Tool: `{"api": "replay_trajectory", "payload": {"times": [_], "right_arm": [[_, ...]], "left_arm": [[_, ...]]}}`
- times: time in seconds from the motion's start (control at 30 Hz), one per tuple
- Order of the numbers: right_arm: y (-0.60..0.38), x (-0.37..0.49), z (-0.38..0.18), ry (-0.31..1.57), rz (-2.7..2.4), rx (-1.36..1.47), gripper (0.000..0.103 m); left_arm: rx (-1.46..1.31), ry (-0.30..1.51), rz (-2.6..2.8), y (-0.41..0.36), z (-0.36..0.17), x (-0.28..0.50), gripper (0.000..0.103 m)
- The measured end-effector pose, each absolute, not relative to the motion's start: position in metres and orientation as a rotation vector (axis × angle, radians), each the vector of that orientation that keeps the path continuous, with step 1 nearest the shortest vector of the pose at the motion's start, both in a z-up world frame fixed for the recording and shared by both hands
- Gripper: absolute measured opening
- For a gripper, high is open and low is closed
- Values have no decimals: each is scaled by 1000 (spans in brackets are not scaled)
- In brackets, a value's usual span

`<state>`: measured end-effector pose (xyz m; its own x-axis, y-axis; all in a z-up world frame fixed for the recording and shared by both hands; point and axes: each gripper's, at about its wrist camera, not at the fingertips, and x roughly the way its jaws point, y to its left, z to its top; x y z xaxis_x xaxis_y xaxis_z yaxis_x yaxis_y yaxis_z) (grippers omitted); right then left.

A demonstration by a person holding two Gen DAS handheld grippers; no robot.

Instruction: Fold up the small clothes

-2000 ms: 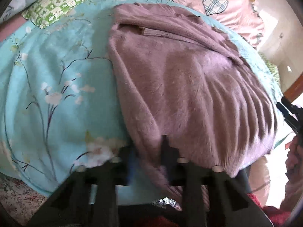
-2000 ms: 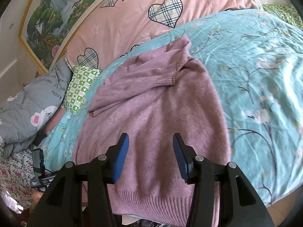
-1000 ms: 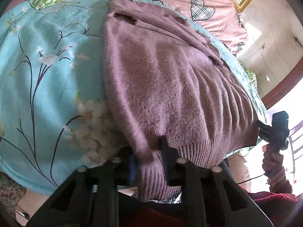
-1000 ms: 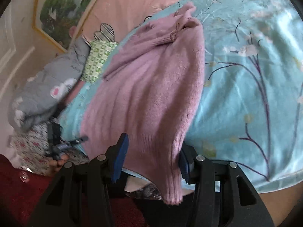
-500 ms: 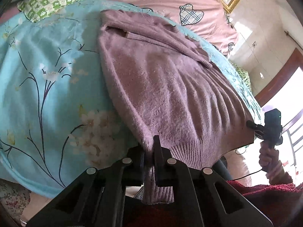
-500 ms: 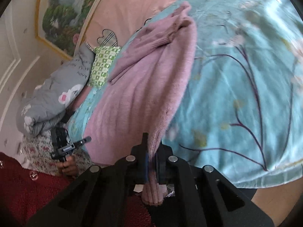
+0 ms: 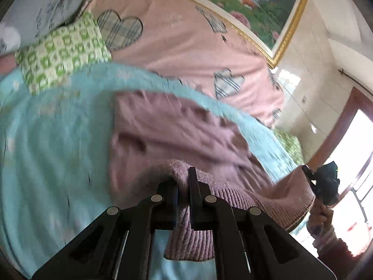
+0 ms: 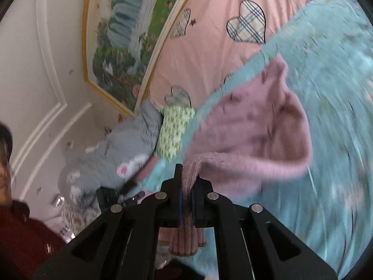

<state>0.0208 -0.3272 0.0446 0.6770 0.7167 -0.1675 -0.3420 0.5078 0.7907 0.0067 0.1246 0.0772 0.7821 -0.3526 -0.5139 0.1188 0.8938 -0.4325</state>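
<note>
Here the fluffy mauve knitted sweater (image 7: pixel 177 130) lay on the bed, on top of the turquoise quilt with a flower print (image 7: pixel 53 135), and its ribbed hem was lifted off the quilt at both corners. The left tongs (image 7: pixel 183 186) were clamped on one corner of the hem, with the ribbed edge hanging down between the black arms. The right tongs (image 8: pixel 186 186) were clamped on the other corner, and a strip of the ribbed knit hung below them in the same way. Between the two grips the hem stretched in a loose curve, and the body of the sweater was bunched up in folds toward the collar. Behind the sweater were a pink quilt with checked hearts (image 7: pixel 186 42), a green and white patterned pillow (image 7: pixel 63 51) and a grey quilt (image 8: pixel 126 144). On the wall hung a landscape painting in a gold frame (image 7: pixel 263 4). Both views were blurred, so small details of the knit I could not tell.
</note>
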Motion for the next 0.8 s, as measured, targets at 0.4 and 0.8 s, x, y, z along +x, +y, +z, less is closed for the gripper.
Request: {"api": "replay_trajectory", "payload": {"times": [0.4, 0.8], "right_arm": [[-331, 208, 61, 564, 406, 820, 6], [-347, 308, -15, 814, 143, 873, 10]], "left_arm": [[-428, 643, -141, 150, 82, 195, 4], [-436, 865, -42, 174, -5, 296, 10]]}}
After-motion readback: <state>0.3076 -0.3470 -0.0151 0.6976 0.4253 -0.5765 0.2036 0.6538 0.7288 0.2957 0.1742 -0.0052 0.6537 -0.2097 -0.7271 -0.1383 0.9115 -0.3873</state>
